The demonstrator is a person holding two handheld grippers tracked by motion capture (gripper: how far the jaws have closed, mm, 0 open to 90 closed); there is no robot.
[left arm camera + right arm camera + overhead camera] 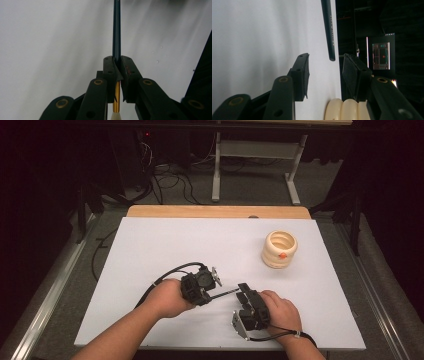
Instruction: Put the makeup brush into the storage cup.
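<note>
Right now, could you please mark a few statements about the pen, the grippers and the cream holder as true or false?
1. The left gripper is shut on the pen. True.
2. The right gripper is clamped on the pen. False: its jaws stand apart, with the pen's tip just above the gap, touching neither pad.
3. The cream holder stands on the white sheet, apart from both grippers. True.
4. The pen is standing in the holder. False: it is held level between the two grippers, near the table's front edge.
5. The holder is blue. False: it is cream, ribbed, with a small orange mark.
</note>
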